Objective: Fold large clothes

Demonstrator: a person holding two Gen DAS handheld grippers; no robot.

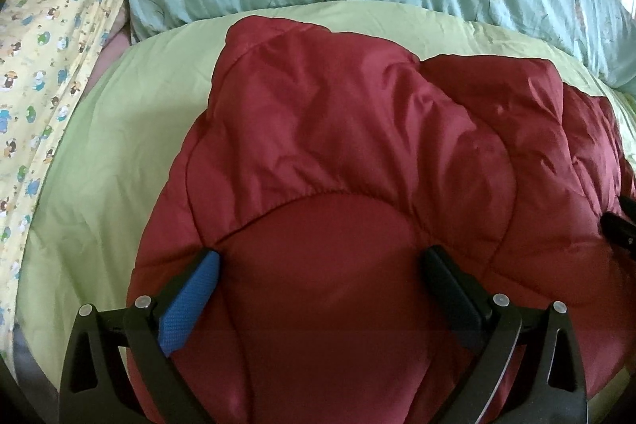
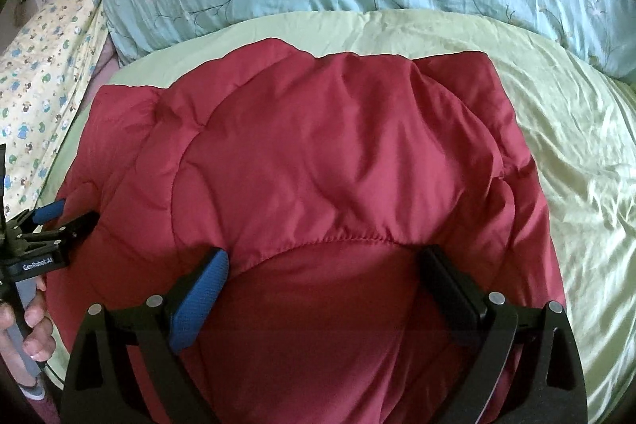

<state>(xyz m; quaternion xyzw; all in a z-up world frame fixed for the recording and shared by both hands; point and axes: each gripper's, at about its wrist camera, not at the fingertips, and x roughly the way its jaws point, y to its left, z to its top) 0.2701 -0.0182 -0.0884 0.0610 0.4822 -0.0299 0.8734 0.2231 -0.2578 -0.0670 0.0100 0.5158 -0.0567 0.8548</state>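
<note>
Risk: slippery padded shell could slide out or bunch if pinch took top layer only. Red quilted jacket (image 1: 357,146) lay puffy, creased, partly folded on green sheet (image 1: 99,153), under and ahead of both tools. Left gripper (image 1: 322,265) spread wide, nothing pinched. Right gripper (image 2: 324,265) likewise spread, stitched hem between tips.

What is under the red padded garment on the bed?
The red padded garment lies on a light green sheet, which shows on its left, far and right sides. Whatever lies directly beneath the garment, or inside its fold, is covered and cannot be seen.
</note>
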